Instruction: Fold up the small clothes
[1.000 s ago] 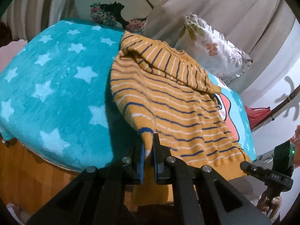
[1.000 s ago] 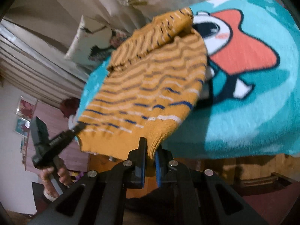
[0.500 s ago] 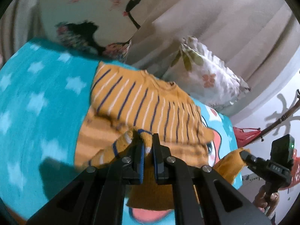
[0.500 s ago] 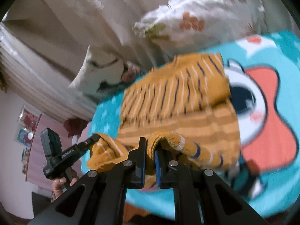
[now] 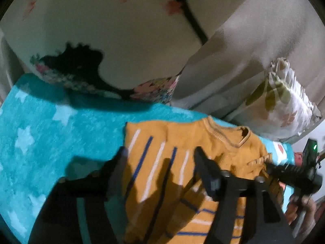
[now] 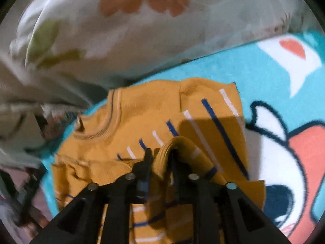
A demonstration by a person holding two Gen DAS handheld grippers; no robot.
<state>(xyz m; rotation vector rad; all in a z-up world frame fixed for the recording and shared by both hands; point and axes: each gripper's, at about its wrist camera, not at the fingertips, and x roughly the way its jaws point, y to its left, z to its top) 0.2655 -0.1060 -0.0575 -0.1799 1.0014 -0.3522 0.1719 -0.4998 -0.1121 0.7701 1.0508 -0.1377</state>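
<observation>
Mustard-orange sweater (image 5: 178, 148), crossed with thin navy and white stripes, its collar edged in a darker line. Under it the blanket (image 5: 50, 134) shows teal, dotted with pale stars on one side; in the right wrist view it carries a cartoon in white, coral red and dark outline, plus a white speech bubble with a coral heart. Big pillow (image 5: 105, 40): cream with black branches and pink-green blossoms. Small pillow (image 5: 284, 101): white, olive leaves, rust-orange flowers. Both grippers (image 5: 160, 168) (image 6: 160, 156) are black.

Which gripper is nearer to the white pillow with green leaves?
Right. The right gripper faces the white leaf-print pillow close ahead; the left gripper has it farther off, rightward.
</observation>
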